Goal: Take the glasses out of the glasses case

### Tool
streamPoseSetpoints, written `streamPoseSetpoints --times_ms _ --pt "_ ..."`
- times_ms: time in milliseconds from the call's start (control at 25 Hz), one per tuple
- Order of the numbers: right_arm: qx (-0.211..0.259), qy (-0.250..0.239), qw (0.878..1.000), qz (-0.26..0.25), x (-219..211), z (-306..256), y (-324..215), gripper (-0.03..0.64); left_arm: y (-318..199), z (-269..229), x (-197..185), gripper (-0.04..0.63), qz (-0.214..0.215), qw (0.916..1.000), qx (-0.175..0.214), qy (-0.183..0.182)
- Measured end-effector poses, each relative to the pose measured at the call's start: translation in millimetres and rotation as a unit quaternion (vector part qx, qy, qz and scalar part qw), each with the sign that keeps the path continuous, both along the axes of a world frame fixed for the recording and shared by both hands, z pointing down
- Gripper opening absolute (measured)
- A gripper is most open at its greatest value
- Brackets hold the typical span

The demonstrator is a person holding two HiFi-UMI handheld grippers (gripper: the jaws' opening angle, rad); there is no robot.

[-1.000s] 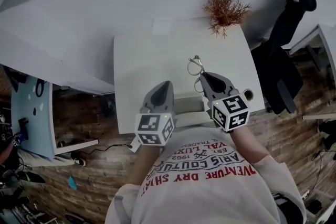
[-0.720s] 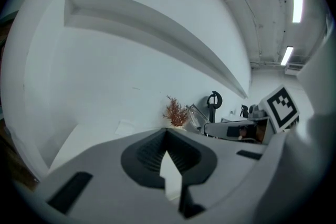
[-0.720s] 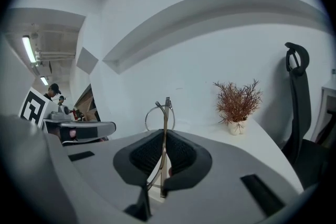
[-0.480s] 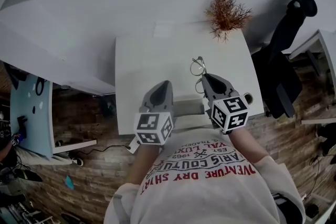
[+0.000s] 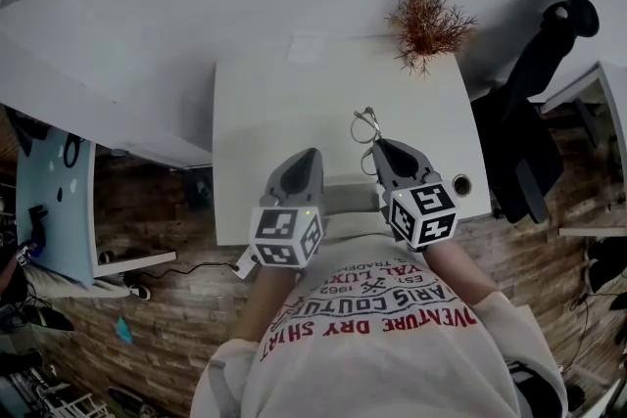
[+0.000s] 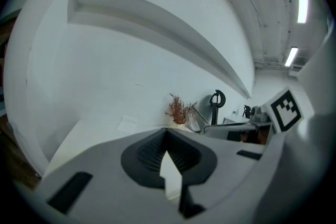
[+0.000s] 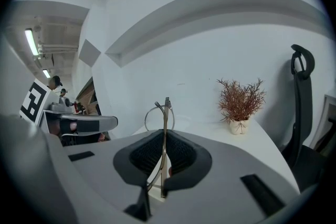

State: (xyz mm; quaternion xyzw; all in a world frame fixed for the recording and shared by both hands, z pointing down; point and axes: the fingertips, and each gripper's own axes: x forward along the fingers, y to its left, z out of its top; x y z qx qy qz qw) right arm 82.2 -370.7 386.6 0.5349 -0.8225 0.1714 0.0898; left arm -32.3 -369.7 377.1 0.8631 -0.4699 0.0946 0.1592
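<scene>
Thin metal-framed glasses (image 5: pixel 367 124) hang just above the white table (image 5: pixel 274 113), and my right gripper (image 5: pixel 378 145) is shut on them. In the right gripper view the frame (image 7: pixel 164 113) stands upright, pinched between the dark pads, with one round lens rim above the tips of the right gripper (image 7: pixel 164 136). A pale grey glasses case (image 5: pixel 345 199) lies at the table's near edge between both grippers, partly hidden by them. My left gripper (image 5: pixel 310 158) is beside the case on the left. Its jaws (image 6: pixel 167 132) meet at the tips with nothing seen between them.
A dried reddish plant (image 5: pixel 426 20) in a small white pot stands at the table's back right corner. A flat white sheet (image 5: pixel 306 49) lies near the back edge. A black office chair (image 5: pixel 529 113) stands right of the table, and a cable hole (image 5: pixel 460 183) is near the front right corner.
</scene>
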Motion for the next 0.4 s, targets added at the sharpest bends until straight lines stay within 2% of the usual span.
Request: streamPoseSetpoints --times_ms 400 --pt "-0.008 0.004 1.0 -0.004 1.6 7.0 -0.1 0.026 -1.7 3.7 0.0 0.002 -0.005 1.0 -0.005 -0.004"
